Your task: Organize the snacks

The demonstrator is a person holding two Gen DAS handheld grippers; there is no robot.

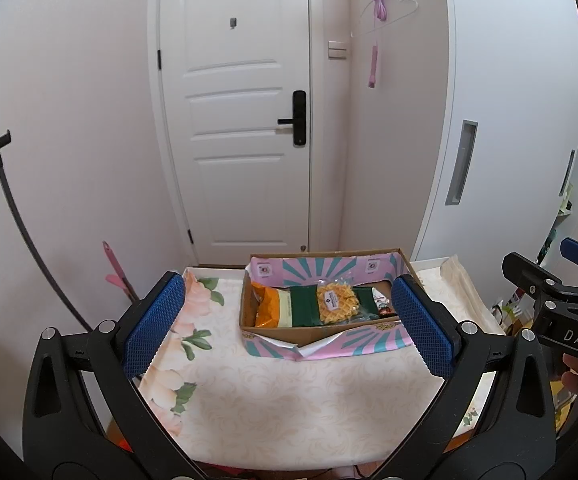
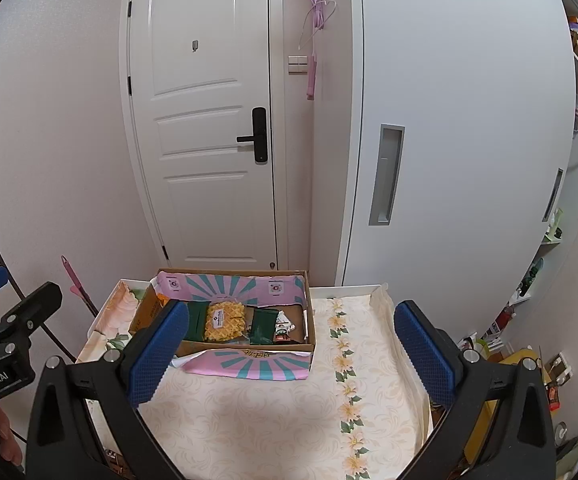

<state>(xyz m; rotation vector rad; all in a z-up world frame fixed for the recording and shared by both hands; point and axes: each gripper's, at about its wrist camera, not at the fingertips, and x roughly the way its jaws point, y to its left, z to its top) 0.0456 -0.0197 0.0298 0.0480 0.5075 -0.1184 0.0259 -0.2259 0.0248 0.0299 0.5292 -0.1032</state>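
— Both pairs of tongs sit closest to the lens: the left tongs point(image 1: 289, 326) and the right tongs point(image 2: 291, 354) each hang above the near part of the table point(image 1: 281, 408), blue pads spread wide, nothing between them.

— And the snacks?

— They lie in a cardboard box point(image 1: 317, 334) at the far end of the table, its flaps printed pink and teal. From the left: an orange packet point(image 1: 267, 306), a green packet point(image 1: 304, 306), a clear bag of waffle biscuits point(image 1: 335, 304) resting on top of the green ones, then a small dark wrapper point(image 1: 383, 306) at the right end.

— Where do the tongs stand against the box?

— Short of it, apart from it. The right tongs also show at the right edge of the left camera's view point(image 1: 561, 292), held by a hand point(image 1: 577, 368).

— Behind the table?

— A white door point(image 1: 241, 120) with a black handle, and a white cupboard point(image 2: 449, 140) to its right.
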